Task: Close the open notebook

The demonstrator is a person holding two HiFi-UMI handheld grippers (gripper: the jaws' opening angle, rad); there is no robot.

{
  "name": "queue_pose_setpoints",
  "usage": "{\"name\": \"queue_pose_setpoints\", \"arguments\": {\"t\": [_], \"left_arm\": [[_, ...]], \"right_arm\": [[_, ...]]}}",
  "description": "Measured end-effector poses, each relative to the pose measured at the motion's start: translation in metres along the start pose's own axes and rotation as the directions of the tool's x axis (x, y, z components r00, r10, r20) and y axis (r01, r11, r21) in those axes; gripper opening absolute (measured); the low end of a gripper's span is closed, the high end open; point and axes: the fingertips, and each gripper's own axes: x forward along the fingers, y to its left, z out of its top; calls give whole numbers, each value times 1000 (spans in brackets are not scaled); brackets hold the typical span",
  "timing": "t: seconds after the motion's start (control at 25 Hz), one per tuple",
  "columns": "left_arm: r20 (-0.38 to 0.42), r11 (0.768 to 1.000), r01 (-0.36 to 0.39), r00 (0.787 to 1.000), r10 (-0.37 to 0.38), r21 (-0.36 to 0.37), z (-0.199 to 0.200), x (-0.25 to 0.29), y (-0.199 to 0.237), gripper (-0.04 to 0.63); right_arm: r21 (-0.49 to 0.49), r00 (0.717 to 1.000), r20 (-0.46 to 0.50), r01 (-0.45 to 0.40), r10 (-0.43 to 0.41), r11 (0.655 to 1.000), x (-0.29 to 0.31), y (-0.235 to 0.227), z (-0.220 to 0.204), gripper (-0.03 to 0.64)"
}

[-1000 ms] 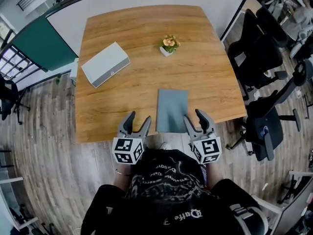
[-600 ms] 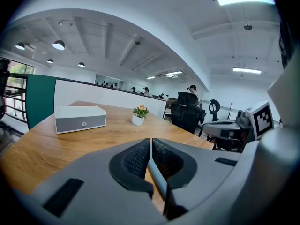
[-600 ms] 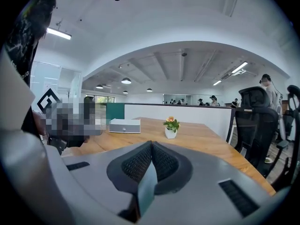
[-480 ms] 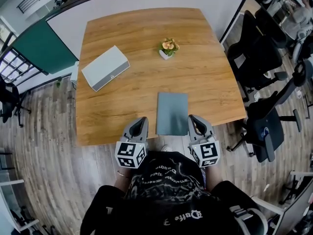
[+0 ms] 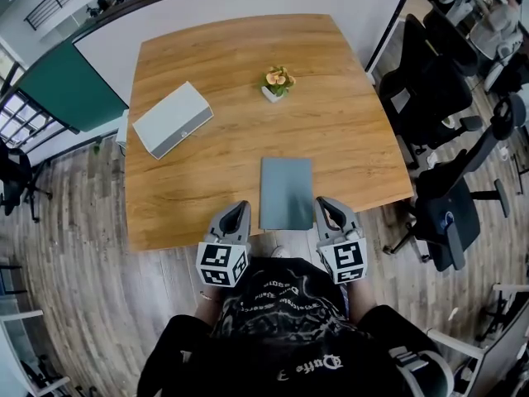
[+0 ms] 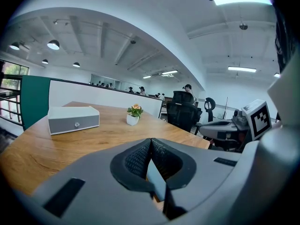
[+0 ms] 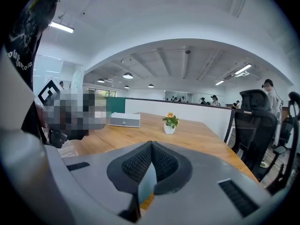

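Note:
The grey-blue notebook (image 5: 286,193) lies shut and flat on the wooden table (image 5: 207,180), close to its near edge. My left gripper (image 5: 237,211) hangs at that edge just left of the notebook. My right gripper (image 5: 326,205) sits just right of it. Neither touches the cover. In the left gripper view the pads (image 6: 150,142) meet at the tip, and the same holds in the right gripper view (image 7: 151,144). Both are shut with nothing held.
A white-and-grey box (image 5: 172,120) lies at the table's left, and a small potted plant (image 5: 275,81) stands toward the far middle. Black office chairs (image 5: 450,213) crowd the right side. A white partition (image 5: 248,11) runs behind the table.
Both grippers' jaws, spread one second ago, have closed on nothing. The hands have stayed at the table's near edge and the notebook has not moved.

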Motion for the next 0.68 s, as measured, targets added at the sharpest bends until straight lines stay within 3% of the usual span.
{"name": "queue_pose_setpoints", "arguments": {"t": [0.68], "left_arm": [[-21, 1000, -4, 1000, 5, 27, -4, 0, 2, 21]], "right_arm": [[-13, 1000, -27, -2, 2, 1000, -1, 4, -7, 5]]}}
